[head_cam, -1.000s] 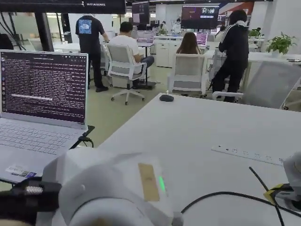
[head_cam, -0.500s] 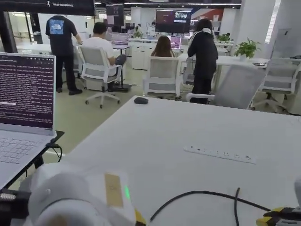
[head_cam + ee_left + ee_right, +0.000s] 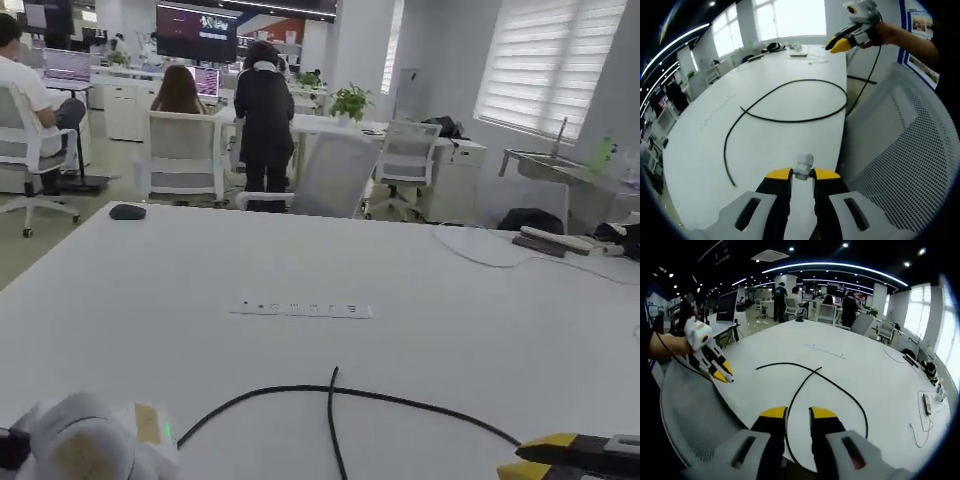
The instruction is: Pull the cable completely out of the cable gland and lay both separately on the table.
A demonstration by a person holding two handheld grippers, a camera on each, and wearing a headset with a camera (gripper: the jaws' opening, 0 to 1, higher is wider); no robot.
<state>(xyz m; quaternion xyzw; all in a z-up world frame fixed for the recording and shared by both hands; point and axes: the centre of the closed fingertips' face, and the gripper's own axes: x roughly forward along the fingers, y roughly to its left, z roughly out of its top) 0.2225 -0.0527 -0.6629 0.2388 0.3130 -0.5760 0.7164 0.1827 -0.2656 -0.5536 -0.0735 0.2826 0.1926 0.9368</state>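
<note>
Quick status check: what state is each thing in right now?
cable gland: clamped between the left gripper's jaws, no cable in it.
cable: loose, lying looped on the table, crossing itself.
left gripper: shut on the cable gland.
right gripper: jaws slightly apart, empty.

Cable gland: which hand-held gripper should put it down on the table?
Left. The left hand-held gripper pinches the white cable gland at the table edge, so it probably only needs lowering. The black cable lies loose on the table.

One cable (image 3: pixel 802 386) end is lost behind the right gripper (image 3: pixel 797 415); near the cable, the gland (image 3: pixel 803 164) (base gripped) is half hidden between the left gripper (image 3: pixel 802 175) jaws.
</note>
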